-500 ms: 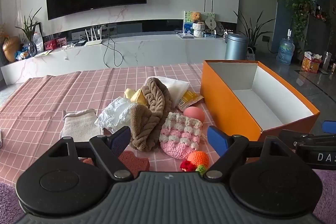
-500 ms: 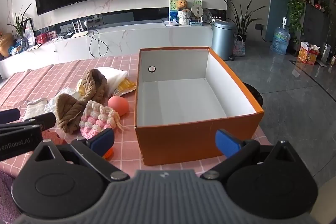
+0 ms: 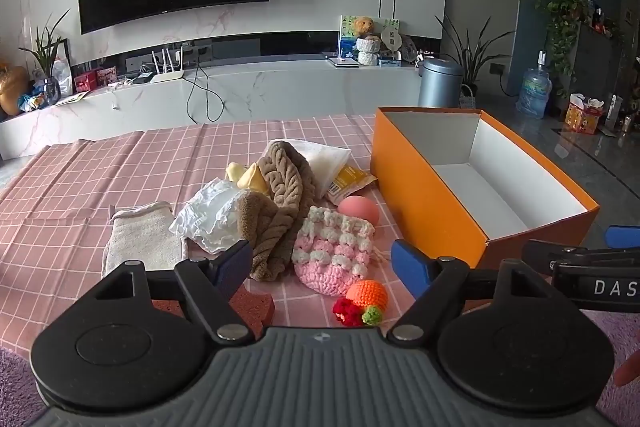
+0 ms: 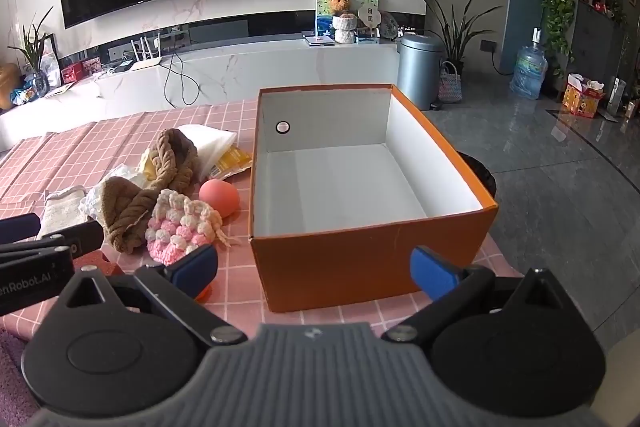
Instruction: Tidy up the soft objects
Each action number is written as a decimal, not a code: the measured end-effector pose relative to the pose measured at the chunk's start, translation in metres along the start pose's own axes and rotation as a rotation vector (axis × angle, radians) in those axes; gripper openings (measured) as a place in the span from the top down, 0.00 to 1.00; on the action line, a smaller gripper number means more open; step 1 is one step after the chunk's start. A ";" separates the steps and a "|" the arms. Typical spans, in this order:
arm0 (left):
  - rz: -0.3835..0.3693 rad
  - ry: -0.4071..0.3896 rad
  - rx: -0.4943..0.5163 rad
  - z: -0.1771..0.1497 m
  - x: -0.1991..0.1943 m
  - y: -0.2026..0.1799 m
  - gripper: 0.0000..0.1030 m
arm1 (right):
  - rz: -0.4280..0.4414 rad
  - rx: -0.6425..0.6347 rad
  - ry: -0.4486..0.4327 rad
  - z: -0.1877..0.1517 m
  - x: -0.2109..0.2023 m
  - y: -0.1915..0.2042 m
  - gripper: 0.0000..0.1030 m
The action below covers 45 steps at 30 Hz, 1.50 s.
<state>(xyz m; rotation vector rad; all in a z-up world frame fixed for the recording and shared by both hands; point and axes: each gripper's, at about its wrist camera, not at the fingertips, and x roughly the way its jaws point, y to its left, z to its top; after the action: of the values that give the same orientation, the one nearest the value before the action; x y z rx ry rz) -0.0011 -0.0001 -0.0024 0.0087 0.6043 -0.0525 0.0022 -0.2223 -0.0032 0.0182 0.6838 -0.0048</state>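
Now, left gripper (image 3: 322,265): held low over the near edge of the table, jaws spread wide, nothing caught between the blue pads.
Right gripper (image 4: 314,269): likewise spread wide and empty, hung in front of the near wall of the orange box (image 4: 372,255).
Between the left jaws: the pink-and-white crochet pouch (image 3: 334,257) is framed, with the small orange crochet ball (image 3: 367,293) and its red and green bits just in front of it; none of it is touched.
Brick-red sponge (image 3: 256,305): seen flat on the cloth, just behind the left jaw.
Soft pile: a brown knitted piece (image 3: 280,203) is draped through the middle, crumpled white fabric (image 3: 210,217) is pressed against its left side, and a beige mitt (image 3: 142,237) is laid flat further left.
Behind the pile: a yellow soft item (image 3: 246,177), a white folded packet (image 3: 326,159) and a yellow snack sachet (image 3: 347,181) are tucked together.
Peach ball (image 3: 358,211): parked between the pouch and the box, close to the box's left wall.
Orange box: set to the right of the pile on the pink checked tablecloth (image 3: 100,183), its white inside bare.
All soft things: found outside the box, on the cloth.
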 end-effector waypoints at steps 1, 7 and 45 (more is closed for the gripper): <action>0.000 0.000 0.000 0.000 0.000 0.000 0.10 | -0.001 -0.001 0.000 0.000 0.000 0.000 0.02; 0.000 0.000 0.000 0.000 0.000 0.000 0.10 | -0.005 0.002 0.003 -0.001 0.000 -0.001 0.02; -0.004 0.041 -0.010 -0.003 0.004 -0.001 0.10 | -0.012 0.000 0.017 -0.001 0.002 0.000 0.02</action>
<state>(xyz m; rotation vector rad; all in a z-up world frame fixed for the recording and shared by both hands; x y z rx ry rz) 0.0000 -0.0007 -0.0072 -0.0017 0.6460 -0.0533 0.0032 -0.2225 -0.0047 0.0142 0.7008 -0.0164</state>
